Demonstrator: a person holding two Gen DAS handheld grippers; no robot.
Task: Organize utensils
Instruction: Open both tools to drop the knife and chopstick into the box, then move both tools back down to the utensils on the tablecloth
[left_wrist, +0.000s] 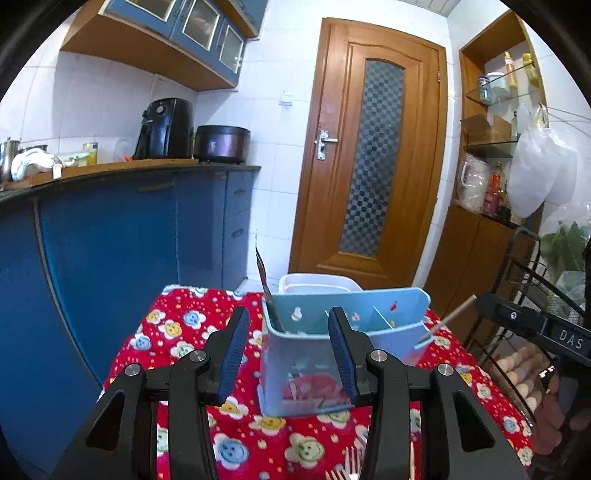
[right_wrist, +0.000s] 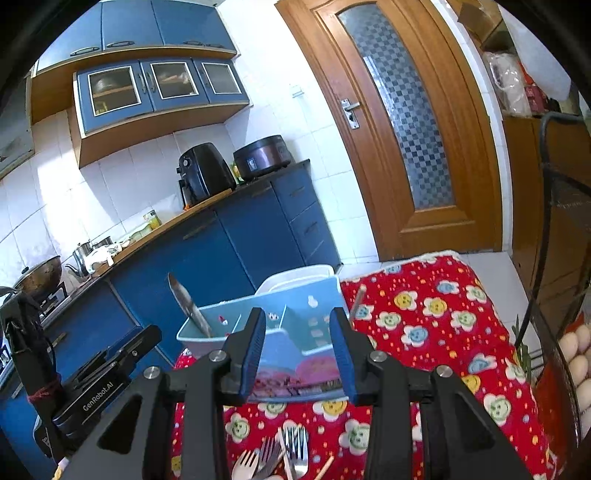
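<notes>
Blue caddy (left_wrist: 310, 354) upright on red flower cloth (left_wrist: 177, 332), knife (right_wrist: 188, 302) standing in end compartment. L gripper (left_wrist: 288, 354) partly open, empty. R gripper (right_wrist: 297, 354) partly open, nothing between pads. Forks (right_wrist: 291, 450) lie on cloth near R gripper base. Chopstick (left_wrist: 452, 315) leans at caddy's far end.

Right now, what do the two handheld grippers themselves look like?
Both the left gripper and right gripper have black angular linkage frames with silver pivot bolts and ribbed blue pads. The left one's body reads "GenRobot.AI"; the right one's shows "DAS".
</notes>
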